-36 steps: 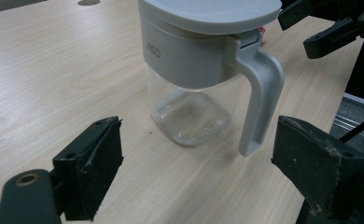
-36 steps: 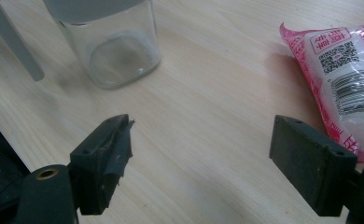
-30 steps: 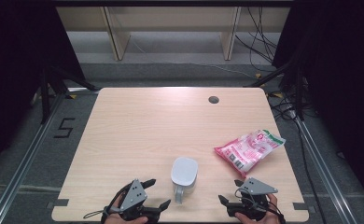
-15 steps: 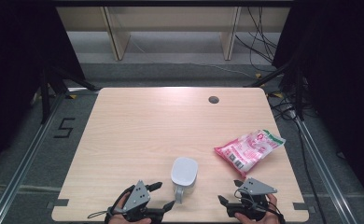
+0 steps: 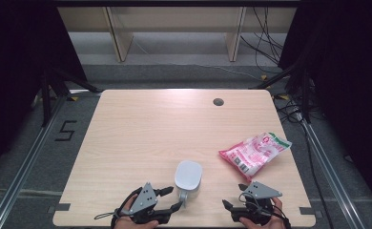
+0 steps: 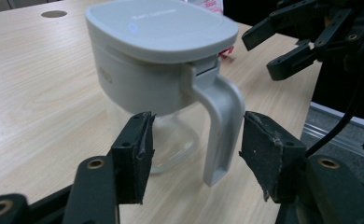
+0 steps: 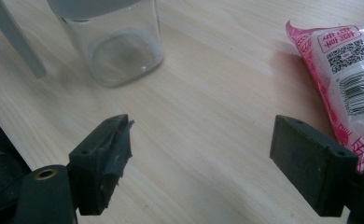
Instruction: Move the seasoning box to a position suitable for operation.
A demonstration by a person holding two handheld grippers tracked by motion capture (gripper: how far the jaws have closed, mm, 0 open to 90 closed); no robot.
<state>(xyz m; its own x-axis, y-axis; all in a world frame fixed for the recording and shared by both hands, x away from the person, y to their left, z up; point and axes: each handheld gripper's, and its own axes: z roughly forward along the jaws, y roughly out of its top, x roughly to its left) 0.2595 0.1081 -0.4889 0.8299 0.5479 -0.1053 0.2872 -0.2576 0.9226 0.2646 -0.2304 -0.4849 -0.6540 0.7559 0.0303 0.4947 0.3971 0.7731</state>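
Observation:
A clear glass jug (image 5: pixel 189 177) with a grey lid and a grey handle (image 5: pixel 183 195) stands near the table's front edge. My left gripper (image 5: pixel 173 198) is open just left of it. In the left gripper view the handle (image 6: pixel 222 121) sits between the jaws of the left gripper (image 6: pixel 194 140), with a gap on each side, below the jug's lid (image 6: pixel 157 32). My right gripper (image 5: pixel 234 196) is open to the jug's right. In the right gripper view the right gripper (image 7: pixel 203 154) holds nothing, with bare wood between its jaws and the jug (image 7: pixel 119 42) ahead on the left.
A pink snack bag (image 5: pixel 254 152) lies flat at the right of the wooden table (image 5: pixel 141 129), close to my right gripper, and the bag (image 7: pixel 343 70) reaches its right jaw. A round cable hole (image 5: pixel 218 101) is at the far edge. The front edge is just under both hands.
My left gripper has edged right, bringing its jaws to either side of the jug's handle. The right gripper, jug and bag have hardly moved.

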